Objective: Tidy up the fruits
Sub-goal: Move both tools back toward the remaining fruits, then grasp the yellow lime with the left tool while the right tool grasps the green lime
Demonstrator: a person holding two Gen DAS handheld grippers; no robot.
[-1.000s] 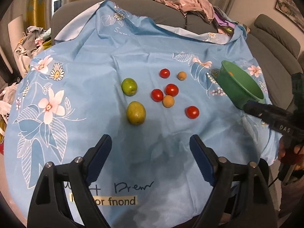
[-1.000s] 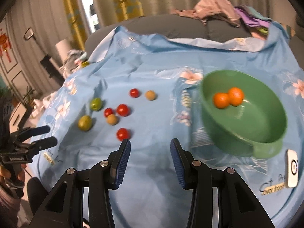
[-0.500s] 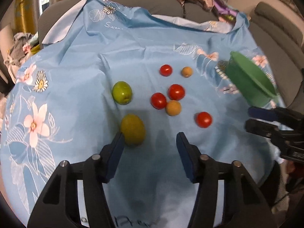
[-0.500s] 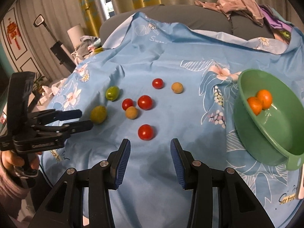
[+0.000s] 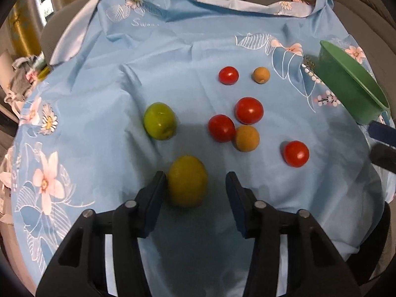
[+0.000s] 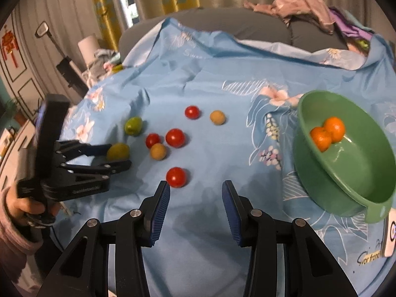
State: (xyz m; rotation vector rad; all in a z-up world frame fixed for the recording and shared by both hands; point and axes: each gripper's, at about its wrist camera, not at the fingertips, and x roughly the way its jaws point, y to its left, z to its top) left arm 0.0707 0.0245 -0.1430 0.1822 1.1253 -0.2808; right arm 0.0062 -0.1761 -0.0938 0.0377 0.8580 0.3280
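A yellow-green fruit [image 5: 187, 180] lies on the blue flowered cloth [image 5: 173, 49] between the jaws of my left gripper [image 5: 195, 180], which are closing. The left pad is at its side and a gap remains at the right pad. In the right wrist view the left gripper [image 6: 120, 156] straddles that fruit [image 6: 118, 151]. A greener fruit [image 5: 159, 120], several red tomatoes [image 5: 248, 110] and two tan fruits [image 5: 247, 138] lie beyond. My right gripper [image 6: 195, 185] hovers open and empty, just behind a tomato [image 6: 176, 177]. The green bowl [image 6: 346, 178] holds two oranges [image 6: 328, 132].
The cloth covers a round table backed by a grey sofa [image 6: 247, 22] with piled clothes [image 6: 304, 5]. A small white device [image 6: 391, 232] lies by the bowl at the cloth's right edge. A person's hand [image 6: 22, 208] holds the left gripper.
My left gripper has come forward and down over the yellow-green fruit, and its jaws have narrowed around it. The right gripper's jaws have kept their width.
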